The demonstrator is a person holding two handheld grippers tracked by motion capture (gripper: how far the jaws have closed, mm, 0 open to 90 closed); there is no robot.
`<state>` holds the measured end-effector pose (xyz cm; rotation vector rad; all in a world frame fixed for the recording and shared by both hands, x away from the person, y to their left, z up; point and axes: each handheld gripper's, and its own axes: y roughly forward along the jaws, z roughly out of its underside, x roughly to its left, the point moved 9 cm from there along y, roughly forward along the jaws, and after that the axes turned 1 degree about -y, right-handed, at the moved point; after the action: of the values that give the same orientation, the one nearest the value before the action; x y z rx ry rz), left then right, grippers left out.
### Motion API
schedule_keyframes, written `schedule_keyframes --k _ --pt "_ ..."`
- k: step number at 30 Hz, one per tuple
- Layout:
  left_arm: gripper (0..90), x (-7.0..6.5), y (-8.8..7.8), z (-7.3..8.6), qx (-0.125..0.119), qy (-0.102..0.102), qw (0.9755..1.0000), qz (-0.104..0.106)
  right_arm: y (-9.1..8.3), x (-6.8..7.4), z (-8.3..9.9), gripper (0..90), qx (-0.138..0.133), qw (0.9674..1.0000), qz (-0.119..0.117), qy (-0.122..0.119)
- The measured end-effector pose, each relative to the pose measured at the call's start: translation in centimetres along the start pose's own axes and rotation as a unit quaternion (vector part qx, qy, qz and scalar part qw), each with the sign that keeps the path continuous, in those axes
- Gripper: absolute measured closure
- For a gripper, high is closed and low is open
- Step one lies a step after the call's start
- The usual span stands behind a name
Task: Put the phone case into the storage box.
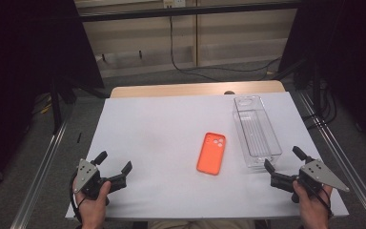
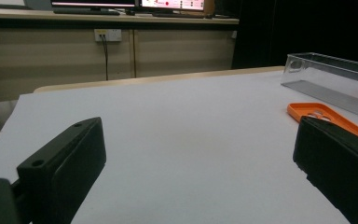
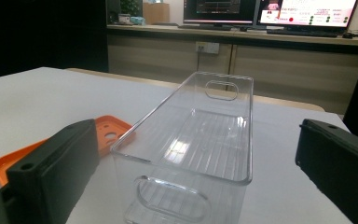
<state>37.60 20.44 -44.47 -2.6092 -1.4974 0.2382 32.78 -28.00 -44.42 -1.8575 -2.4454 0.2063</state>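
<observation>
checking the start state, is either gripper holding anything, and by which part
Nothing is held. The left gripper and right gripper are both open over the white sheet, apart from the orange phone case and the clear plastic bin.

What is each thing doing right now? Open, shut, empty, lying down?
Phone case: lying flat on the table, not held.
Clear bin: upright, empty, no lid.
Left gripper: open, holding nothing.
Right gripper: open, holding nothing, near the bin's end.
</observation>
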Motion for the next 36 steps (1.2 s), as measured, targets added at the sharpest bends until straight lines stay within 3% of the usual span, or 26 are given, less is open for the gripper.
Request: schedule_keyframes --k 7,12,20,22,23,27,29,36 --pt "2.4 0.0 0.0 0.1 0.005 0.006 1.0 0.001 0.0 0.1 0.0 0.0 0.0 1.0 -0.006 0.002" --pt "3.4 -0.3 0.3 0.1 0.006 -0.004 0.9999 0.011 0.0 0.1 0.1 0.0 0.001 1.0 -0.007 0.003" --pt "3.2 -1.2 1.0 0.6 0.029 -0.005 0.9994 0.017 -0.1 0.0 0.0 0.0 -0.001 1.0 -0.008 0.005" --pt "3.4 -1.3 1.1 0.7 0.029 -0.008 0.9993 0.022 -0.1 0.2 -0.1 0.0 -0.004 1.0 -0.008 0.004" --pt "3.6 -1.6 1.0 0.7 0.031 -0.01 0.9988 0.036 -0.2 0.2 -0.2 0.0 -0.006 0.9999 -0.009 0.003" --pt "3.6 -1.9 1.0 0.6 0.028 -0.007 0.9986 0.045 -0.2 0.3 -0.2 0.0 -0.008 0.9999 -0.007 0.003" --pt "3.3 -2.4 1.1 0.2 0.022 0.007 0.9982 0.055 -0.2 0.3 -0.2 0.0 -0.004 0.9999 -0.009 0.004" --pt "2.6 -3.5 1.4 -0.2 0.019 0.015 0.9966 0.079 -0.1 0.3 -0.2 0.0 -0.004 0.9999 -0.011 0.005"
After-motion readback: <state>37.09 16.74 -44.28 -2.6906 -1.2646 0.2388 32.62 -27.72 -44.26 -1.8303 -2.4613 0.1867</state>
